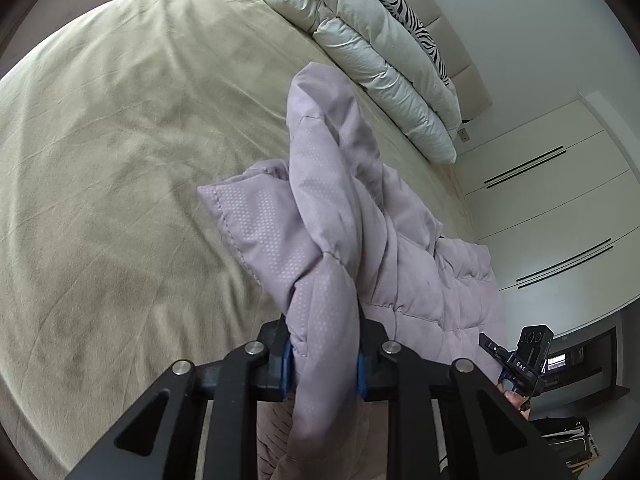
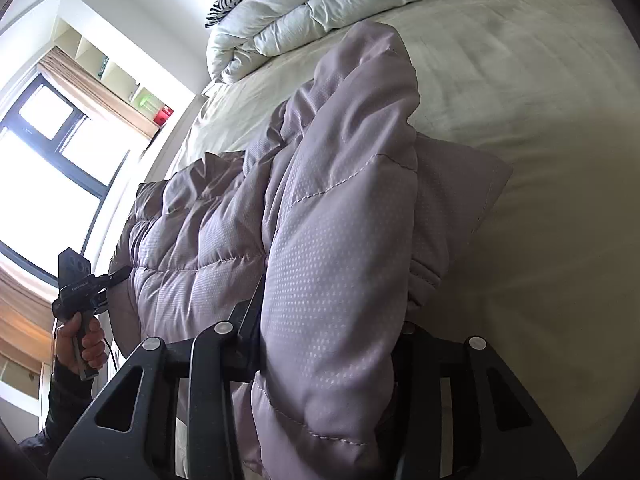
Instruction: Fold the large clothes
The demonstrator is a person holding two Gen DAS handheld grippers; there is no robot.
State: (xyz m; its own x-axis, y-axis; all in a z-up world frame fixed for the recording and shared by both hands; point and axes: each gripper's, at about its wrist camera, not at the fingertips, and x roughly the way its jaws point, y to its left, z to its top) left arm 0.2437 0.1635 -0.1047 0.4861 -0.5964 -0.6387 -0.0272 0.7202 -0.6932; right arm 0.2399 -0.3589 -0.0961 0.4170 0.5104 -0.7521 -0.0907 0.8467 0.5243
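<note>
Olive-beige bedsheet [image 1: 120,160] lies clear ahead, with a white rolled duvet [image 1: 372,52] at the headboard. The lilac quilted puffer jacket [image 1: 332,216] hangs bunched between both tools over the bed's near edge. Left gripper [image 1: 324,364] and right gripper [image 2: 324,344] are each nearly closed, pinching thick padded folds. Risk: slick fabric slides out, or uneven lift twists the garment, since the grips take bulk rather than seams.
</note>
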